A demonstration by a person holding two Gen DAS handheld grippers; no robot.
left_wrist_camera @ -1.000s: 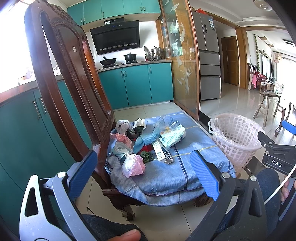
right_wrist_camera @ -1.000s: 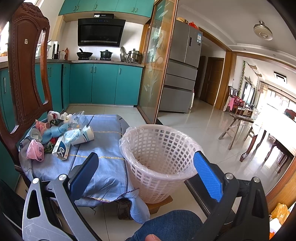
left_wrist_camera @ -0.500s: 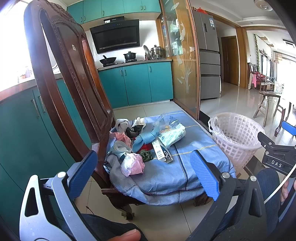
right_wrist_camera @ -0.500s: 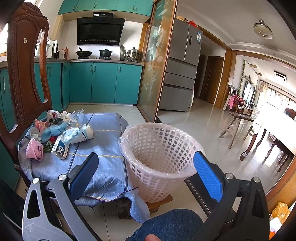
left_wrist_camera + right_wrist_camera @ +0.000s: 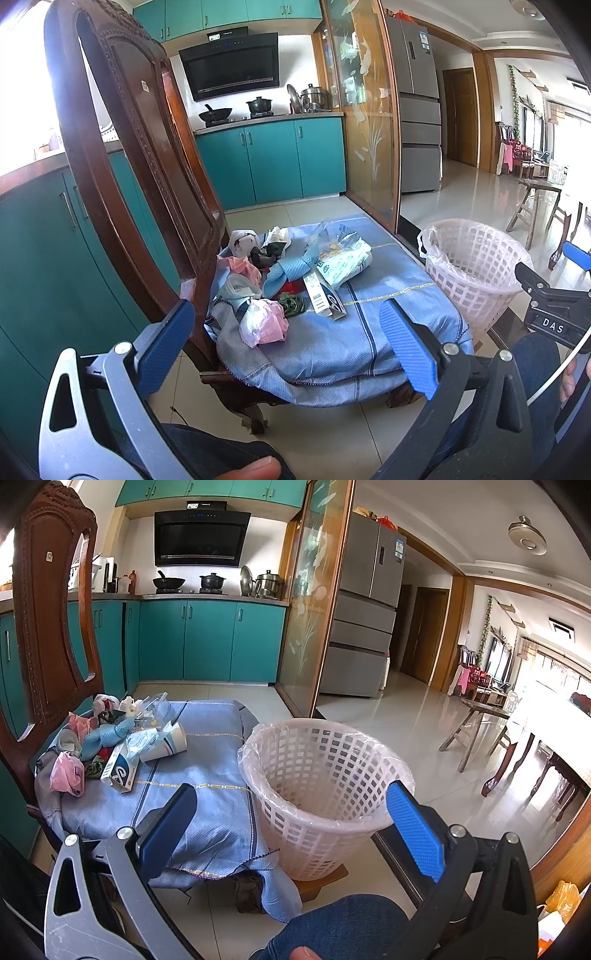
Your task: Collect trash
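A pile of trash lies on a blue cloth (image 5: 332,343) over a wooden chair seat: a pink plastic bag (image 5: 264,323) (image 5: 66,775), a blue-and-white carton (image 5: 323,295) (image 5: 122,768), a white wrapper (image 5: 343,264), a paper cup (image 5: 166,744) and crumpled bits behind. A white lattice basket (image 5: 472,266) (image 5: 321,786) lined with clear plastic stands right of the chair. My left gripper (image 5: 288,347) is open, short of the pile, with nothing between its fingers. My right gripper (image 5: 291,819) is open, near the basket's front rim, also holding nothing.
The chair's tall carved back (image 5: 122,140) rises at the left, close to teal cabinets (image 5: 273,162). A glass partition (image 5: 365,122) and a fridge (image 5: 365,613) stand behind. A wooden stool (image 5: 476,723) is far right. A person's knee in jeans (image 5: 343,926) shows below.
Both views have shifted only slightly; the pile and basket sit a touch lower in frame. Both grippers stay open and nothing was picked up.
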